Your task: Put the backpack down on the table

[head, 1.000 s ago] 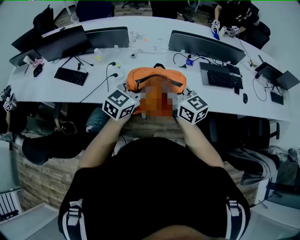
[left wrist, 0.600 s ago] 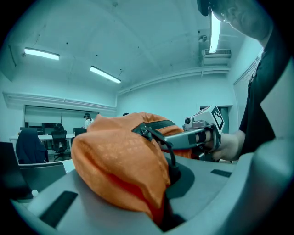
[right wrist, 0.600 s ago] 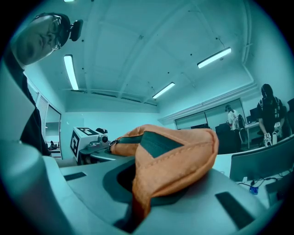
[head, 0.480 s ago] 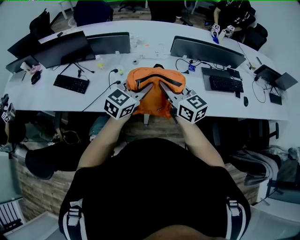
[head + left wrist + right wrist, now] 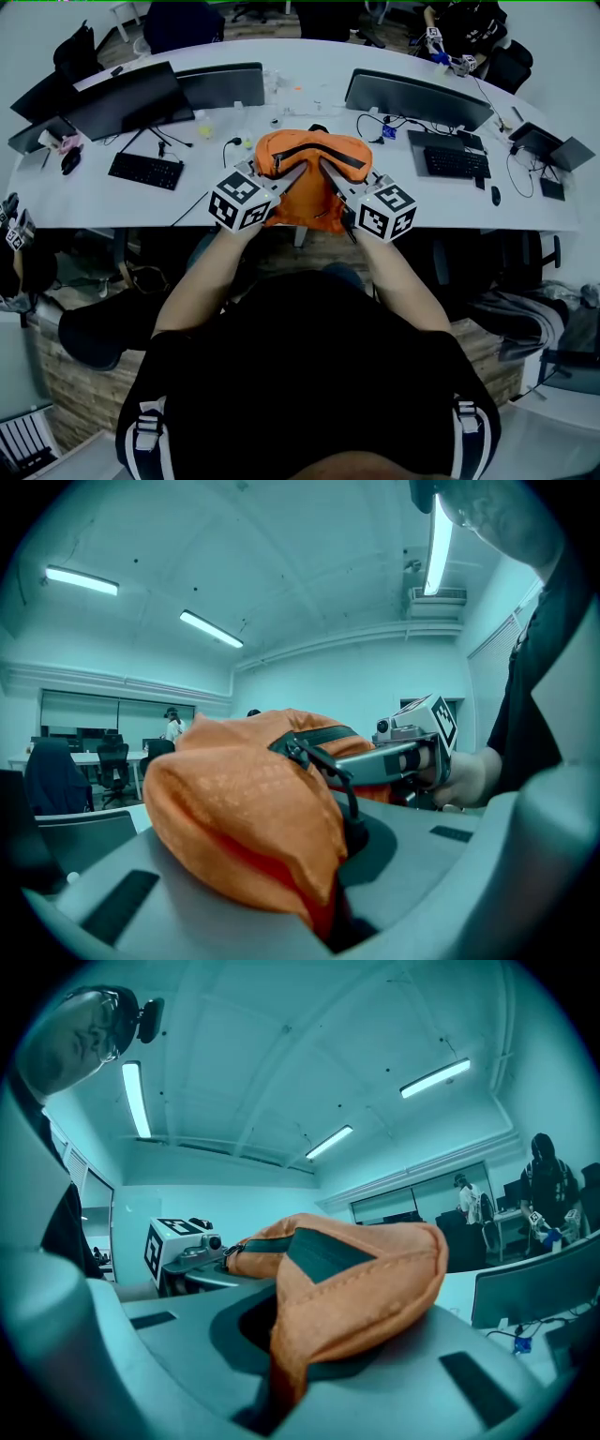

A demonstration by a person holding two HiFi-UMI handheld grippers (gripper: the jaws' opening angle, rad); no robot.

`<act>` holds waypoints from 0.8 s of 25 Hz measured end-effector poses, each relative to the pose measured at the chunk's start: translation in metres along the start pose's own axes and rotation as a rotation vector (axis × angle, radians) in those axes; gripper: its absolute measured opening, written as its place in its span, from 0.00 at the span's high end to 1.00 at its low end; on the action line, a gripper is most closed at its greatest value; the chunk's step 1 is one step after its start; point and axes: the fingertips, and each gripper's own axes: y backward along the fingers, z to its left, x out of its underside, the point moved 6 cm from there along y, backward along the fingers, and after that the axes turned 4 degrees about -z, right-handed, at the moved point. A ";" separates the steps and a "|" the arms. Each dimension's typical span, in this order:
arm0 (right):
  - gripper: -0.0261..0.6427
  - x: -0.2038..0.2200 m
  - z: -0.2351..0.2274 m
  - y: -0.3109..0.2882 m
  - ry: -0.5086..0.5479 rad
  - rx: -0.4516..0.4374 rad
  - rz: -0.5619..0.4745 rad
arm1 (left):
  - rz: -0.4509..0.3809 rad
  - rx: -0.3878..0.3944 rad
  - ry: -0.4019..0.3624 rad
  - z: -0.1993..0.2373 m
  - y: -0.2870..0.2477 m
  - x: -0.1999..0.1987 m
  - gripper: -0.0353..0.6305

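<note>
An orange backpack [image 5: 310,155] with a dark zip is held up between my two grippers, over the front edge of the long white table [image 5: 525,211]. I cannot tell whether it touches the tabletop. My left gripper [image 5: 292,174] is shut on a fold of its orange fabric [image 5: 234,808]. My right gripper [image 5: 326,172] is shut on another fold [image 5: 366,1279] on the other side. The left gripper view shows the right gripper [image 5: 412,747] across the bag, and the right gripper view shows the left gripper [image 5: 178,1241].
On the table stand dark monitors [image 5: 141,98] [image 5: 417,98], keyboards [image 5: 145,171] [image 5: 457,162], cables and small items. Behind the bag lies a patch of bare tabletop. A person [image 5: 464,28] sits at the far right corner. Chairs and bags stand under and around the table.
Both grippers have carried the backpack a little further toward the table, and I have stepped closer to it. Both grips look the same.
</note>
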 end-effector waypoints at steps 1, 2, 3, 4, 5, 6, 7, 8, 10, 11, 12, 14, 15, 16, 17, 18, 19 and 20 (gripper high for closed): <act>0.91 0.000 0.001 -0.001 -0.005 0.003 0.002 | 0.002 0.004 0.002 0.001 0.000 0.000 0.85; 0.91 0.001 0.001 -0.001 -0.008 0.005 0.006 | 0.004 0.007 0.005 0.001 0.001 0.001 0.85; 0.91 0.001 0.002 -0.001 -0.010 0.008 0.010 | 0.005 0.011 0.009 0.001 0.001 0.001 0.85; 0.91 0.001 0.003 -0.001 -0.009 0.010 0.013 | 0.005 0.015 0.011 0.001 0.002 0.001 0.85; 0.91 0.001 0.003 -0.001 -0.006 0.012 0.016 | 0.005 0.019 0.012 0.001 0.002 0.001 0.85; 0.91 0.000 0.003 -0.002 -0.002 0.013 0.018 | 0.004 0.023 0.012 0.002 0.002 0.001 0.85; 0.91 -0.001 0.003 -0.003 0.004 0.013 0.021 | 0.002 0.026 0.011 0.003 0.002 0.000 0.85; 0.91 -0.002 0.002 -0.004 0.010 0.011 0.025 | 0.000 0.028 0.011 0.004 0.002 0.000 0.85; 0.91 -0.001 0.002 -0.005 0.017 0.008 0.030 | -0.002 0.028 0.012 0.005 0.002 0.001 0.85; 0.91 0.000 0.001 -0.006 0.017 0.009 0.029 | -0.002 0.027 0.012 0.006 0.001 0.002 0.85; 0.91 0.000 -0.001 -0.007 0.016 0.010 0.028 | -0.001 0.026 0.011 0.007 0.000 0.003 0.85; 0.91 0.000 -0.005 -0.009 0.013 0.008 0.028 | 0.002 0.023 0.010 0.009 -0.003 0.002 0.86; 0.91 -0.001 -0.008 -0.011 0.012 0.005 0.029 | 0.003 0.021 0.011 0.012 -0.004 0.001 0.86; 0.91 -0.002 -0.010 -0.013 0.011 0.001 0.029 | 0.005 0.018 0.012 0.014 -0.005 0.001 0.86; 0.91 -0.002 -0.012 -0.015 0.010 -0.004 0.029 | 0.007 0.016 0.014 0.016 -0.006 0.000 0.86; 0.91 -0.002 -0.014 -0.016 0.008 -0.006 0.027 | 0.009 0.014 0.014 0.018 -0.008 0.000 0.86; 0.91 -0.001 -0.017 -0.017 0.005 -0.008 0.026 | 0.012 0.012 0.014 0.019 -0.011 0.001 0.86; 0.91 0.000 -0.021 -0.017 0.002 -0.009 0.024 | 0.014 0.011 0.014 0.021 -0.014 0.002 0.86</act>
